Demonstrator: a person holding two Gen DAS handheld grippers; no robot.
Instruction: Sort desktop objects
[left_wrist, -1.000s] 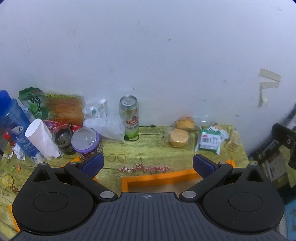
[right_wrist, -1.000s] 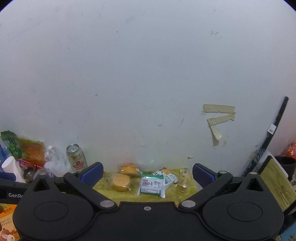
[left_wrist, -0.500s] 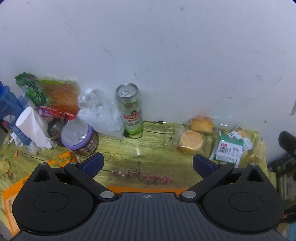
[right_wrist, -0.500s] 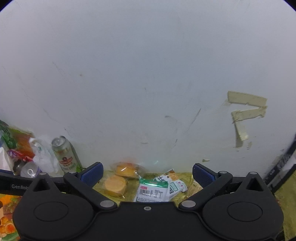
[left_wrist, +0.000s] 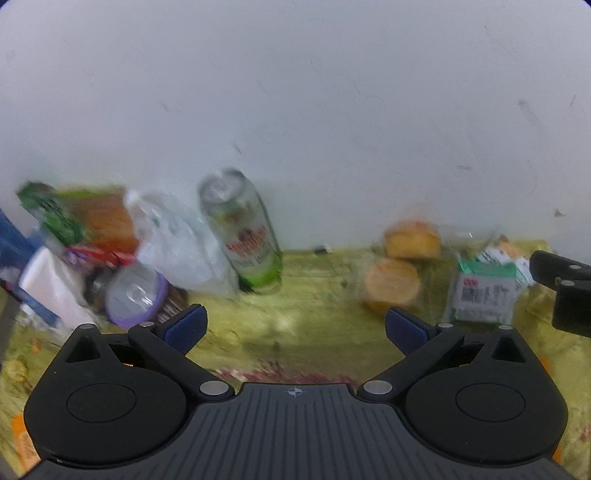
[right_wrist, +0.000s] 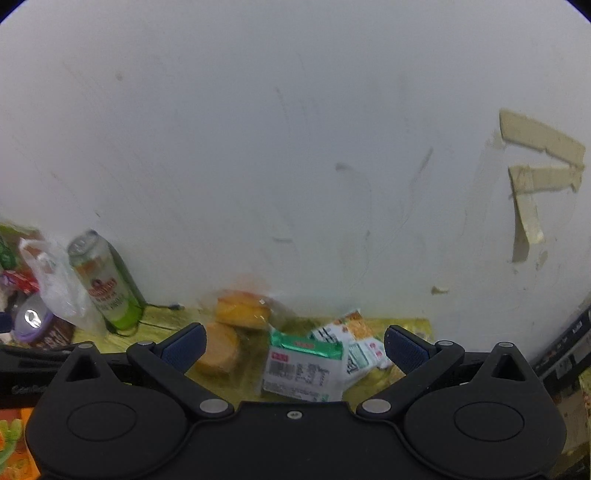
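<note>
A green beer can (left_wrist: 243, 232) stands against the white wall, also in the right wrist view (right_wrist: 105, 282). Left of it lie a clear plastic bag (left_wrist: 177, 243), a purple-lidded tin (left_wrist: 135, 295), a white paper cup (left_wrist: 51, 291) and a green snack bag (left_wrist: 74, 218). Two wrapped yellow cakes (left_wrist: 393, 282) (right_wrist: 242, 310) and a green-and-white packet (left_wrist: 484, 291) (right_wrist: 303, 365) lie to the right. My left gripper (left_wrist: 295, 328) is open above the tabletop, short of the can. My right gripper (right_wrist: 295, 341) is open over the cakes and packets, holding nothing.
The wooden tabletop (left_wrist: 317, 314) ends at the wall. An orange sheet (left_wrist: 26, 443) lies at the near left. Strips of tape (right_wrist: 535, 166) hang on the wall at right. Part of the right gripper (left_wrist: 565, 288) shows at the left view's right edge.
Both grippers have moved forward toward the wall; the can, cakes and packets appear larger and closer. The left view is blurred by motion. Both grippers stay open.
</note>
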